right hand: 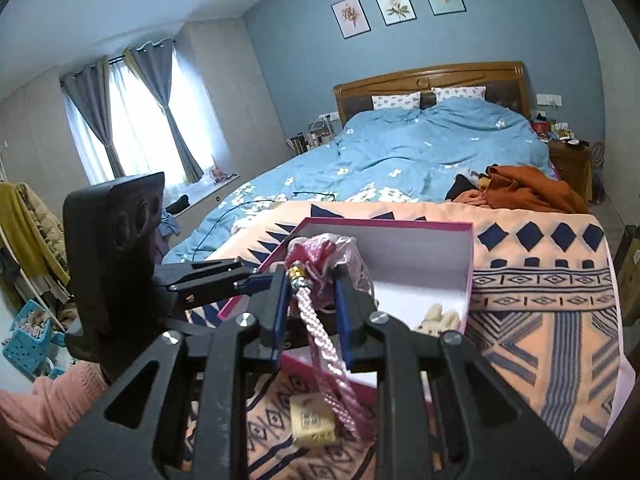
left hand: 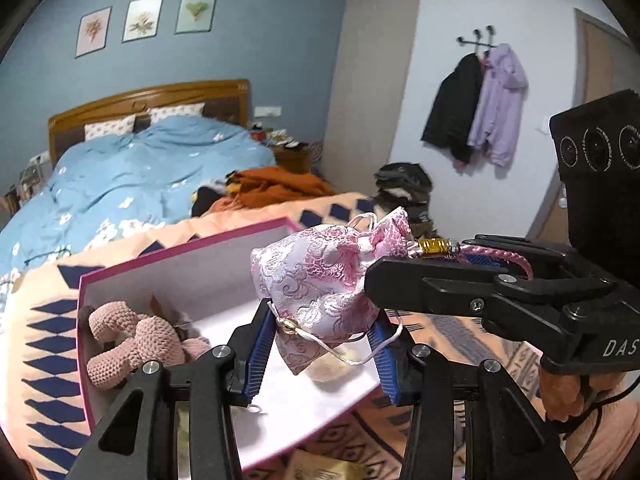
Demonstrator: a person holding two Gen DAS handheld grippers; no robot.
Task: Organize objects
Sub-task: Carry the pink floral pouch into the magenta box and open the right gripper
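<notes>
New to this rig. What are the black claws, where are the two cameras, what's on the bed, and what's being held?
No robot: a person holds a two-finger gripper in each hand, each with a fisheye camera looking along its fingers. The left view shows the left gripper open around the pink pouch, with the right gripper coming in from the side. The right view shows the right one pinching the pouch's neck by its cord. Below, on the blanket, sits an open box holding a knitted toy.
</notes>
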